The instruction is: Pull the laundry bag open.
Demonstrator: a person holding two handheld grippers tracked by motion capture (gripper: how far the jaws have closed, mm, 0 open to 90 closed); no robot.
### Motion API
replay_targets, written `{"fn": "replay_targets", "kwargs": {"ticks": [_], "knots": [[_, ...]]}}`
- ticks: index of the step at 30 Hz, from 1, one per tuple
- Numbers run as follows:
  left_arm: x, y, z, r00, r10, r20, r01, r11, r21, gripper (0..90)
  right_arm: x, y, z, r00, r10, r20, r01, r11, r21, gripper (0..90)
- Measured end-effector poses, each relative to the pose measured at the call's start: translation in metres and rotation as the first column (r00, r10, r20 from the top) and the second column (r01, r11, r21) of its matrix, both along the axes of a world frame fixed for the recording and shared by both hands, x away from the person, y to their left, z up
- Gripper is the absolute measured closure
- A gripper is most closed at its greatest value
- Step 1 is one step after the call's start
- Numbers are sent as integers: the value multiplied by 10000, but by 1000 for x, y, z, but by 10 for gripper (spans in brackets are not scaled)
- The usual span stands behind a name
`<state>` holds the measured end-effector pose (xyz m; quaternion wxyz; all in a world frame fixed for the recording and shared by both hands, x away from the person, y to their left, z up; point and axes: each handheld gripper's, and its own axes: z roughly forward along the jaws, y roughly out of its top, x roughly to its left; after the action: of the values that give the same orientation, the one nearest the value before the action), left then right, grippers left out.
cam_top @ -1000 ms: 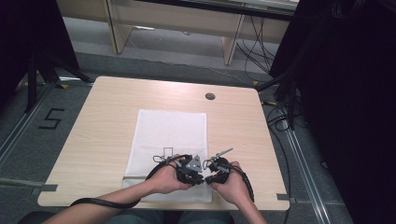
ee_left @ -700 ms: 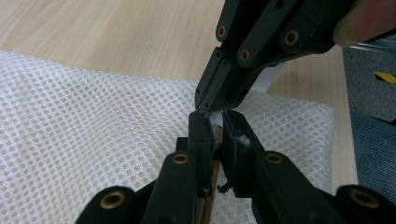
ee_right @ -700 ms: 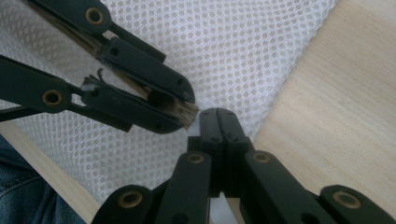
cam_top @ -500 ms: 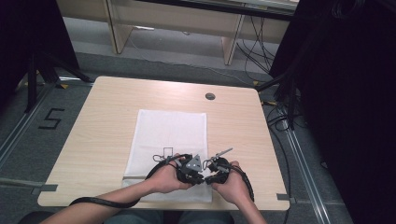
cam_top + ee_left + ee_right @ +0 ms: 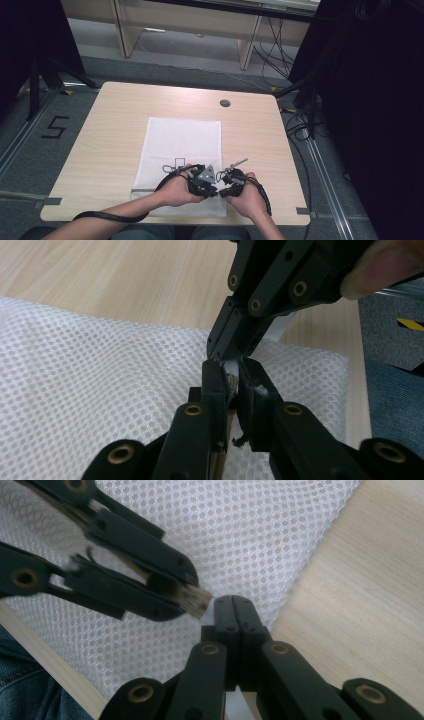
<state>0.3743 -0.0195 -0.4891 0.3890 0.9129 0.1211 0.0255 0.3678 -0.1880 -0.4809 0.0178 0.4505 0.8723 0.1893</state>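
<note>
A white mesh cloth lies flat on the light wooden table. Both grippers meet tip to tip over its near right corner. My left gripper is shut on a small tan piece that sticks out past its jaws. In the left gripper view a white bit also shows between the tips of my left gripper. My right gripper has its jaws pressed together, touching the end of the tan piece. Whether it pinches anything is hidden. The mesh lies just beneath both.
A round grommet hole sits near the table's far edge. The table's front edge is close under the hands. Cables trail on the floor to the right, and a "5" mark is on the floor to the left.
</note>
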Motion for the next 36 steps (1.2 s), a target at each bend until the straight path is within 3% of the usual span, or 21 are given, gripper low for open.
{"fn": "replay_targets", "kwargs": {"ticks": [8, 15, 16, 17, 21, 36], "knots": [[-1, 5, 1, 10000, 55, -24, -55, 9999, -95, 819, 2, -2, -1, 9995, 304, 90, -306, 9994, 143, 900], [-1, 5, 2, 10000, -31, 86, 32, 10000, -41, 819, 1, -2, -1, 9993, 336, 144, -338, 9993, 127, 900], [-2, 5, 2, 10000, -2, 30, 2, 10000, -14, 819, 0, -1, 0, 10000, 97, -1, -97, 9999, 41, 900], [-2, 5, 2, 10000, -2, 30, 2, 10000, -14, 820, 1, -1, -1, 9993, 310, 185, -312, 9995, 106, 900], [-3, 7, 5, 9998, -89, 205, 89, 10000, -11, 820, 2, -1, -1, 9989, 397, 228, -400, 9991, 108, 900], [-3, 14, 9, 9999, -47, 90, 48, 9999, -109, 819, 1, -1, -1, 9993, 310, 208, -312, 9995, 91, 900]]}}
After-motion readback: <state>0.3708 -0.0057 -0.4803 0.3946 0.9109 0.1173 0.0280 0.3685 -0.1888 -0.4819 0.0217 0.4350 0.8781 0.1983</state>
